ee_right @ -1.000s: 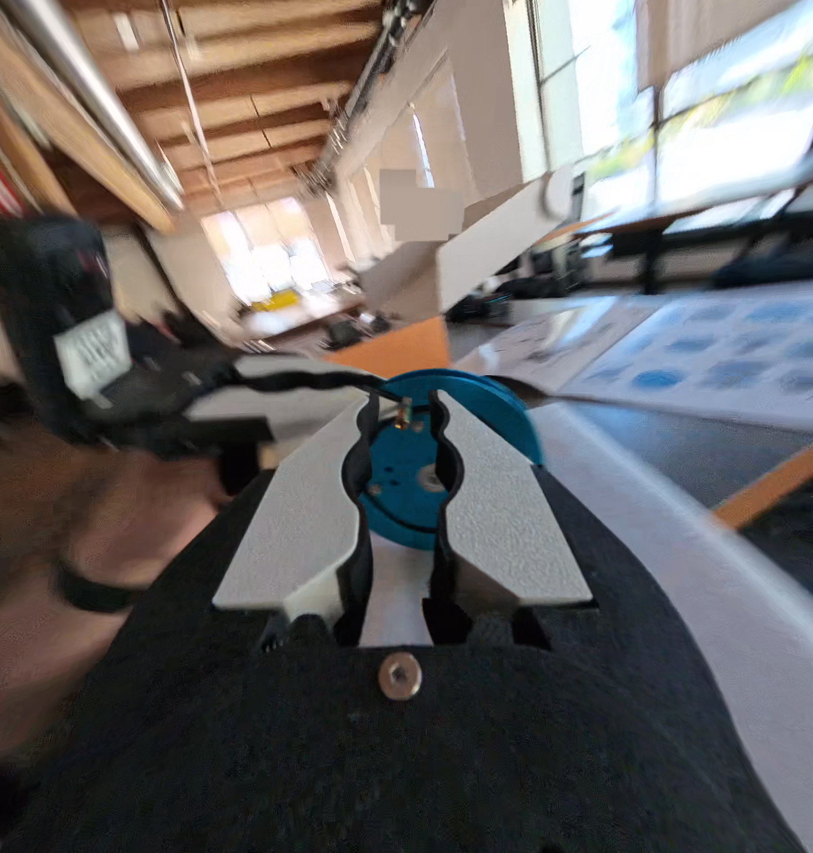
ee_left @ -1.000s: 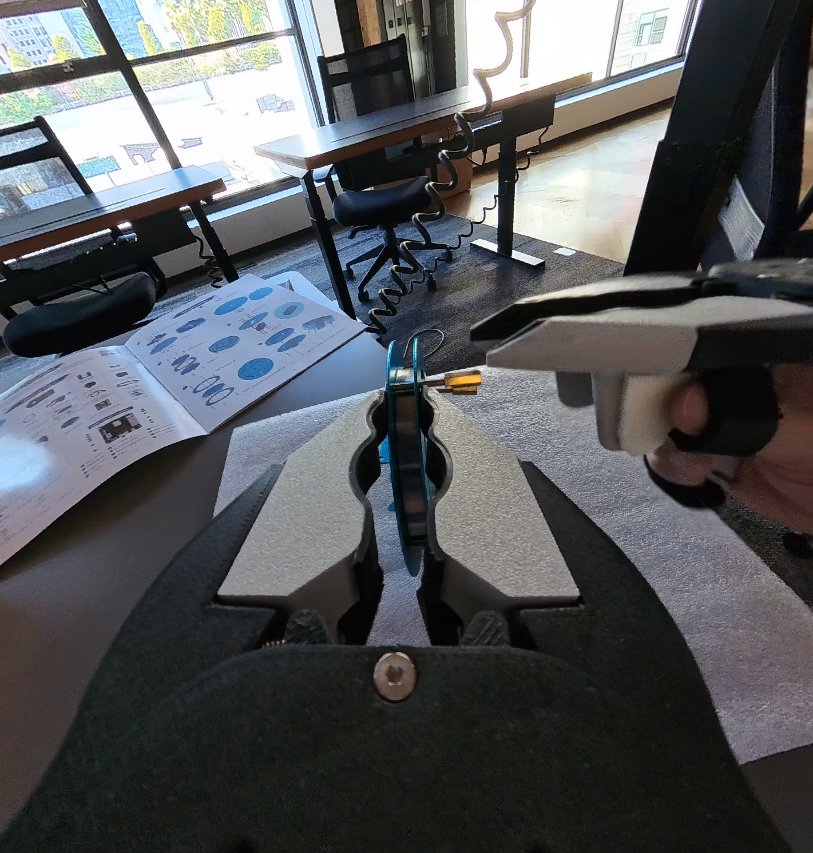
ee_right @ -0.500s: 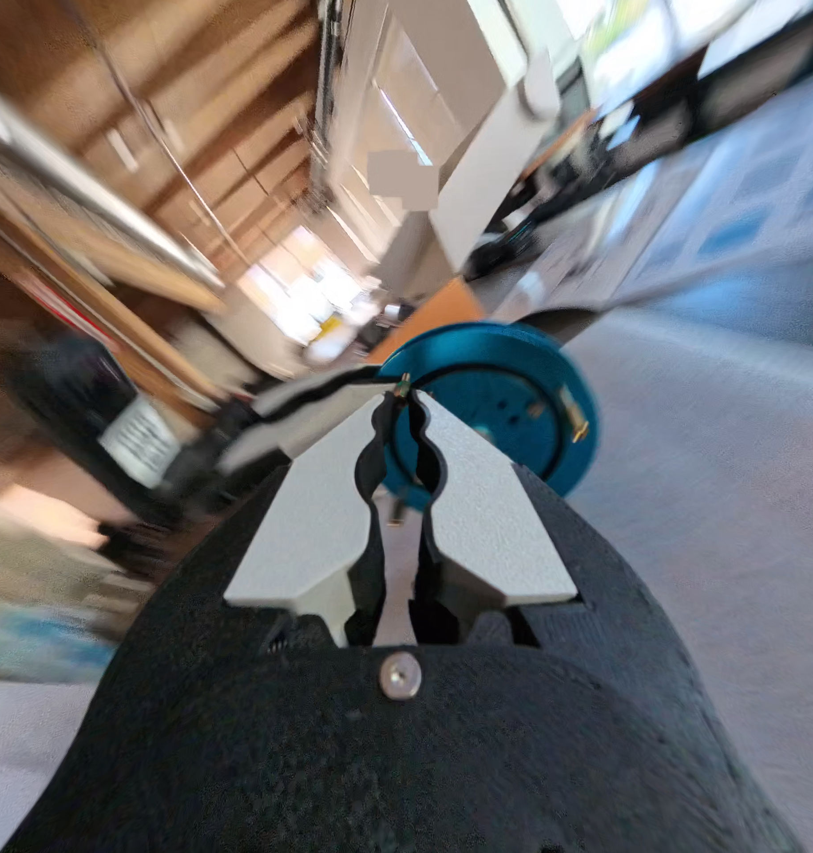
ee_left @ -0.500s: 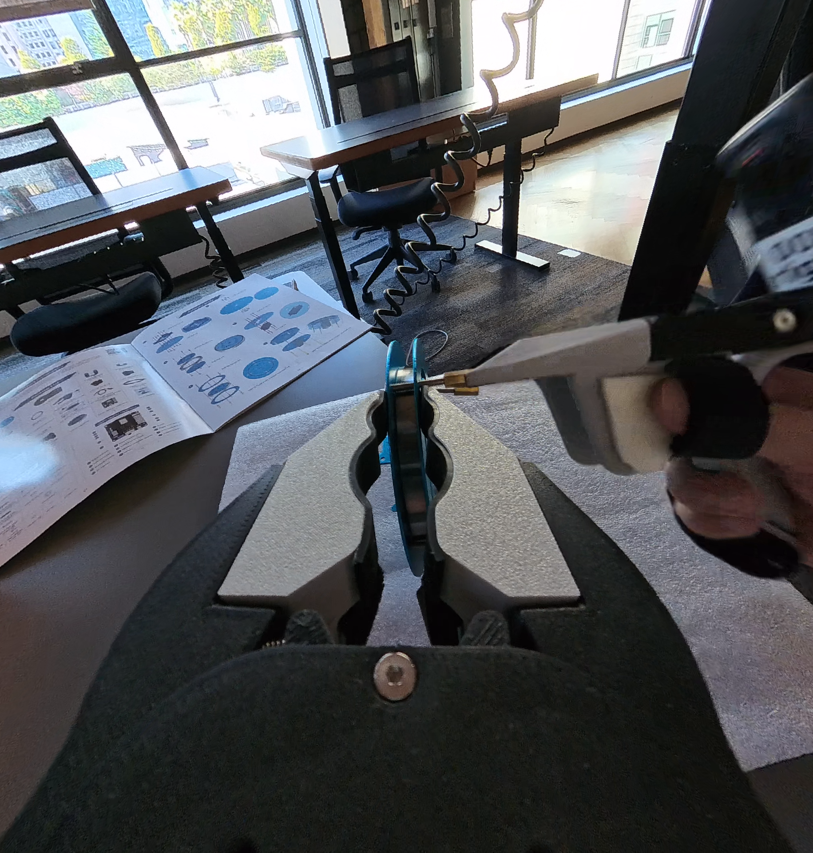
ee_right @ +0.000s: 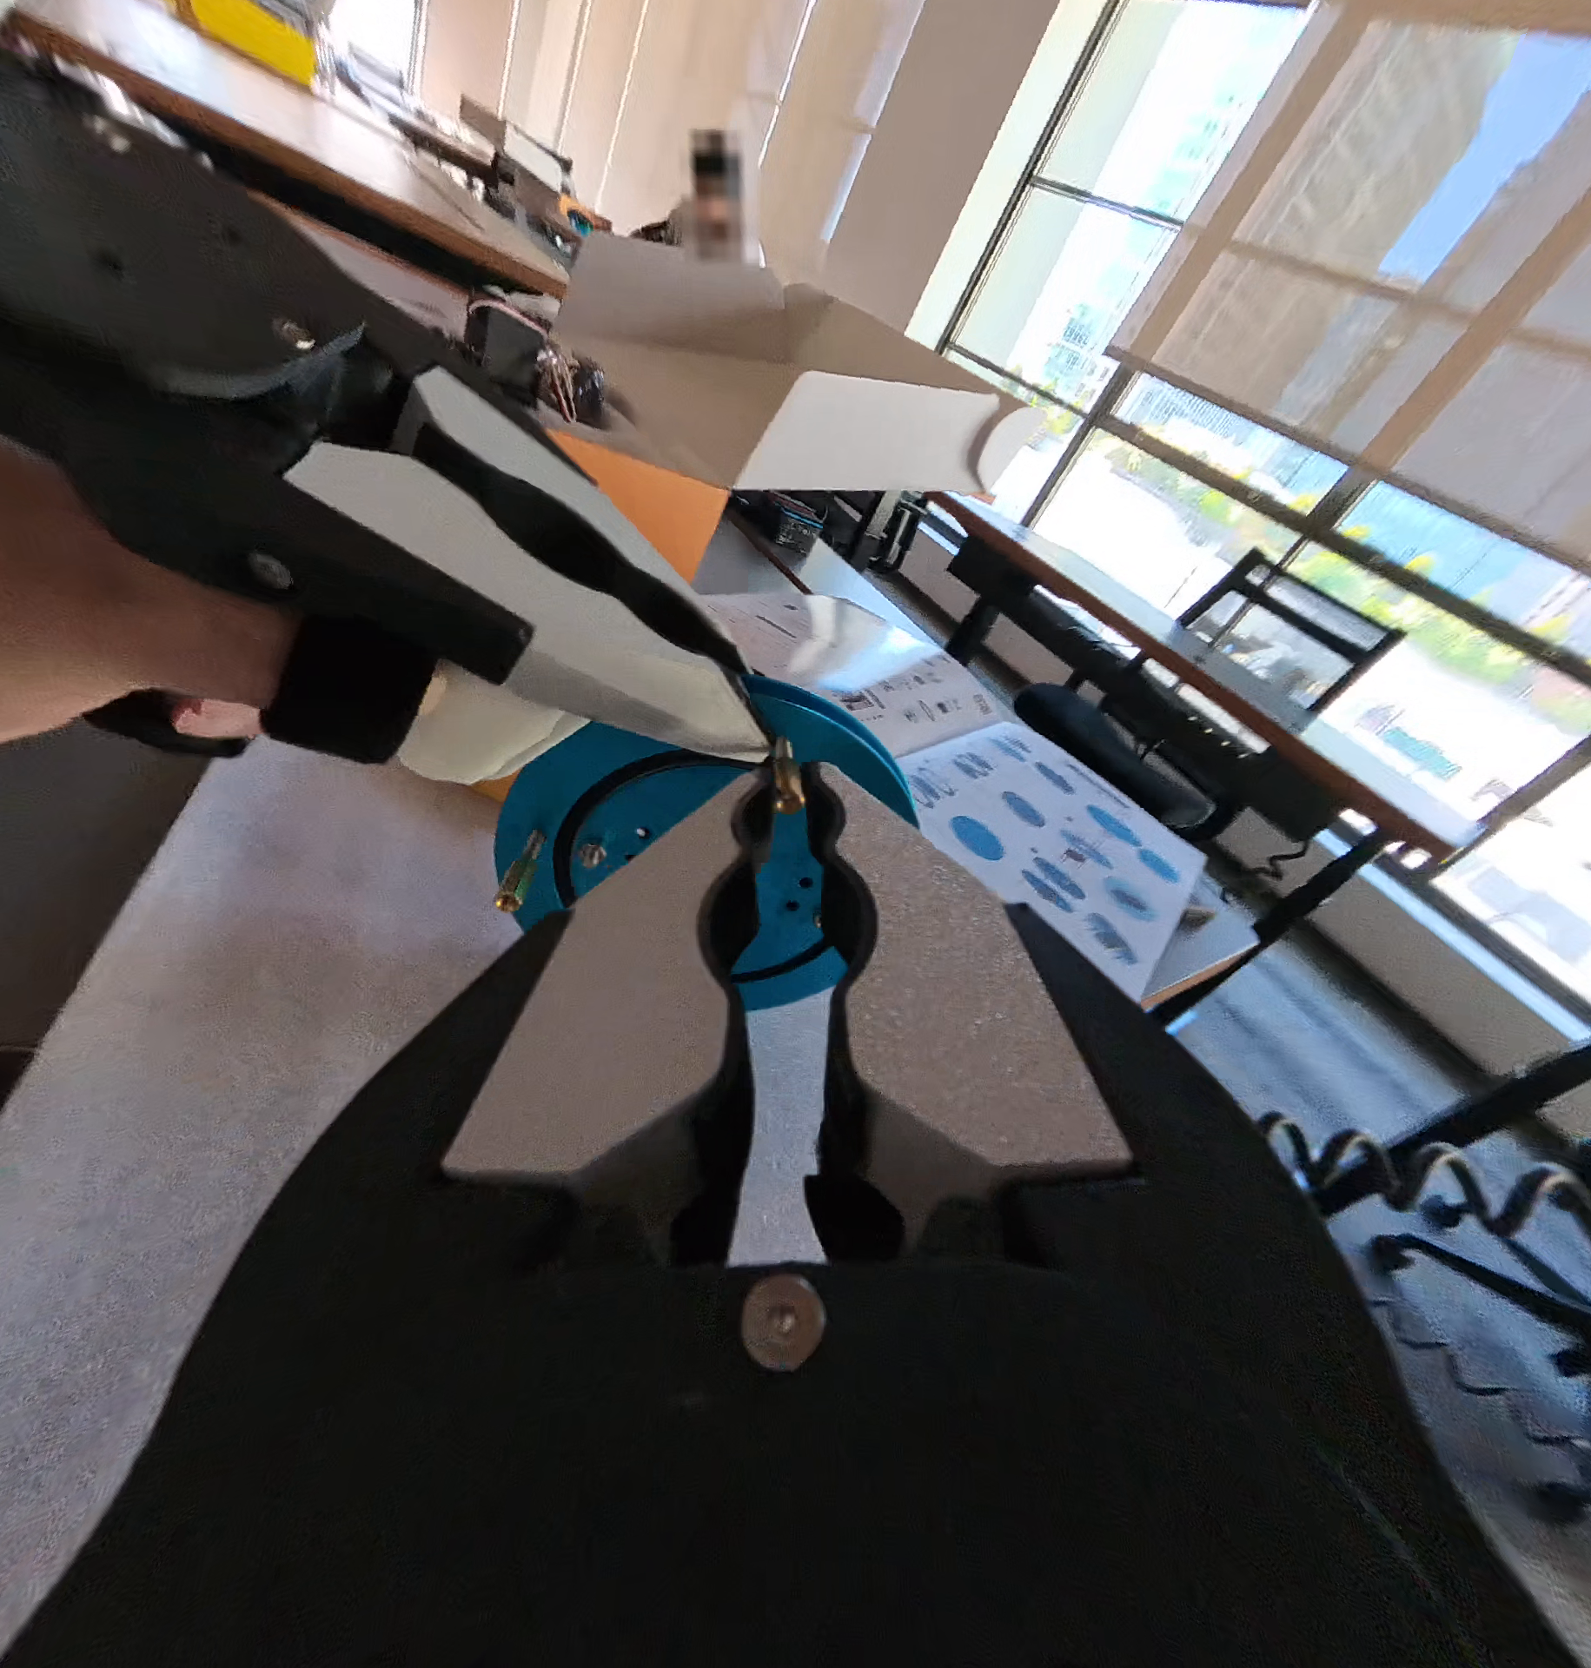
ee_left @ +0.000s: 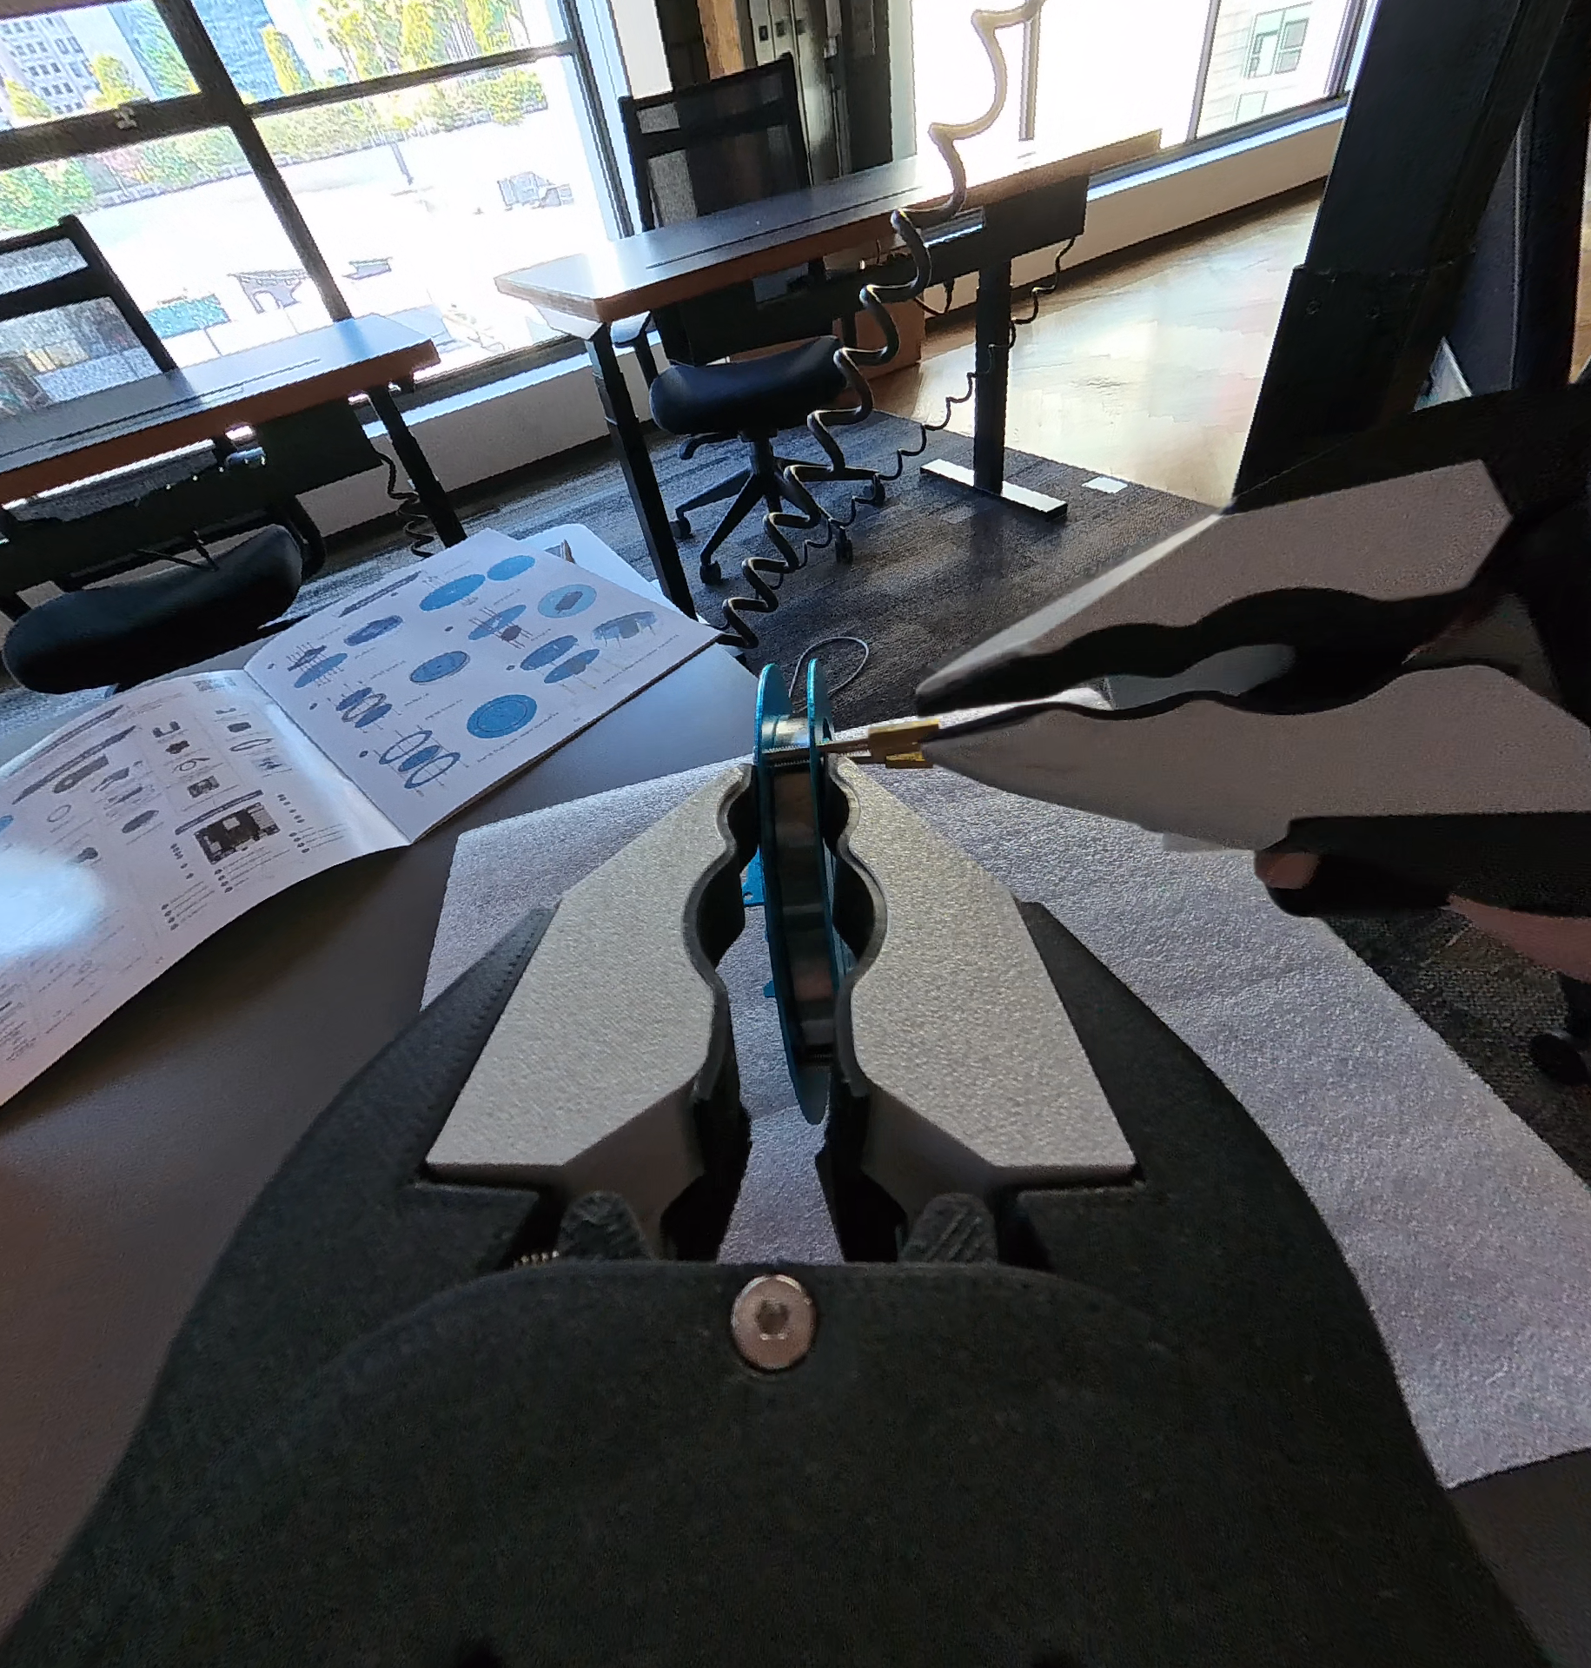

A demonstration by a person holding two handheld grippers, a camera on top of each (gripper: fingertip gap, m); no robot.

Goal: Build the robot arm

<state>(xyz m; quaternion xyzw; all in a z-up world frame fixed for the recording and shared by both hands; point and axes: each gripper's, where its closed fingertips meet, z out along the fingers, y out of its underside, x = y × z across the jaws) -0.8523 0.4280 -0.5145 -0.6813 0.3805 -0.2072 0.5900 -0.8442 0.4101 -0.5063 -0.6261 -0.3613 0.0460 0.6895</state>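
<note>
My left gripper (ee_left: 793,781) is shut on a blue double-disc wheel (ee_left: 796,903), held upright and edge-on above a white foam mat (ee_left: 1134,1038). My right gripper (ee_left: 927,727) comes in from the right, shut on a small brass standoff (ee_left: 900,749) whose end touches the wheel's right face near the top rim. In the right wrist view the right gripper (ee_right: 787,781) pinches the standoff (ee_right: 787,783) against the blue wheel (ee_right: 665,857). The left gripper (ee_right: 751,722) reaches in from the upper left. A second brass standoff (ee_right: 519,880) sticks out of the wheel's face.
An open booklet (ee_left: 322,722) with blue diagrams lies on the dark table (ee_left: 187,1128) left of the mat. A person's hand (ee_right: 96,650) holds the left gripper. An open cardboard box (ee_right: 773,397) stands behind. Desks and office chairs (ee_left: 746,406) stand beyond the table edge. Left and right tips are no more than a few centimetres apart.
My right gripper has rolled about its axis while keeping the brass standoff at the wheel's face. The left gripper and the wheel have stayed nearly still.
</note>
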